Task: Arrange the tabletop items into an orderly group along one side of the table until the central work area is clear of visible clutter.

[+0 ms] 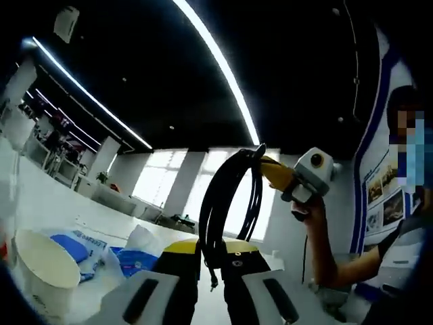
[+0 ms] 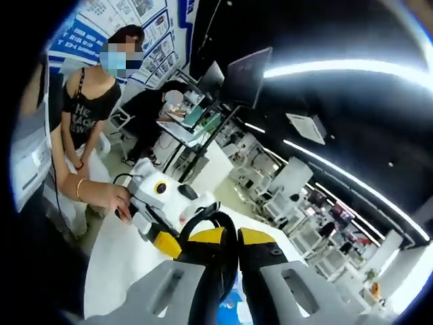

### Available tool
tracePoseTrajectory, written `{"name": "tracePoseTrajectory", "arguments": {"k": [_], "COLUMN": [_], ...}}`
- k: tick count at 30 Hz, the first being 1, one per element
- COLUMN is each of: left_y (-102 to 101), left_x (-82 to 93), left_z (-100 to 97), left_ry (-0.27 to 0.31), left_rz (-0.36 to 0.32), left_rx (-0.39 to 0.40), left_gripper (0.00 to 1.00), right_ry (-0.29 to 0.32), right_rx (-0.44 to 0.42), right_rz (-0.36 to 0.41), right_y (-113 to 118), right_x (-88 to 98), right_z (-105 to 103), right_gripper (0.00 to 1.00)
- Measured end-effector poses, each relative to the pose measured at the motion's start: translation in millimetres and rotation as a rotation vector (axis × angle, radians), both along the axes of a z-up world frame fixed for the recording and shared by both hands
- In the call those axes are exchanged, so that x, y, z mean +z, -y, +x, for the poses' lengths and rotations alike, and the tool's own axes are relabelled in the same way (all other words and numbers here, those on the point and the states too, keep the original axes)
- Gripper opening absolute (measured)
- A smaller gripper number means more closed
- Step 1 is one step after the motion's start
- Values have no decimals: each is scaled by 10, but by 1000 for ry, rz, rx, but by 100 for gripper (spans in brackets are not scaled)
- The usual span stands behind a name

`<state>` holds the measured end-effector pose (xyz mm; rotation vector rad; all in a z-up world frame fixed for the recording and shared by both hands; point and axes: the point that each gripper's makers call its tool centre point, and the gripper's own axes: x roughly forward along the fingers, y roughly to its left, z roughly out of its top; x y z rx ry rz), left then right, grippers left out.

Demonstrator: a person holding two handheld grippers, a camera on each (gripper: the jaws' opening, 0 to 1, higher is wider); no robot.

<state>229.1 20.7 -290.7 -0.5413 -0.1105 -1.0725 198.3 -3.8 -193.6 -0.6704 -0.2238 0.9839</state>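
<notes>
Cable coil (image 1: 226, 203) is lifted off the worktop (image 1: 47, 203), pinched by both the left tool (image 1: 211, 284) and right tool (image 2: 226, 277). I'd keep both grips firm and lower it together toward one edge, clear of the paper cup (image 1: 44, 267).

- The looped rubber cable (image 1: 226, 203) is black all over.
- The left tongs (image 1: 211, 288) are black with a yellow band and pale grey pads.
- The round paper cup (image 1: 46, 267) is cream.
- The crinkled plastic packet (image 1: 84, 247) is white printed with blue.
- The bench (image 1: 47, 203) is plain white.
</notes>
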Motion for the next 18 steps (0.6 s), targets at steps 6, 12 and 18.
{"name": "tracePoseTrajectory", "arguments": {"k": [6, 12, 18], "left_y": [205, 351, 463], "left_x": [-145, -302, -491], "left_z": [-74, -167, -223], "left_ry": [-75, -150, -170], "left_rz": [-24, -37, 14], "left_rx": [-93, -166, -170], "left_gripper": [9, 9, 10], "right_ry": [-112, -164, -251], "right_rx": [-18, -48, -80], "right_rz": [68, 87, 129], "right_y": [226, 372, 561], "right_x": [-113, -238, -463], "right_z": [73, 119, 147], "right_gripper": [5, 5, 6]}}
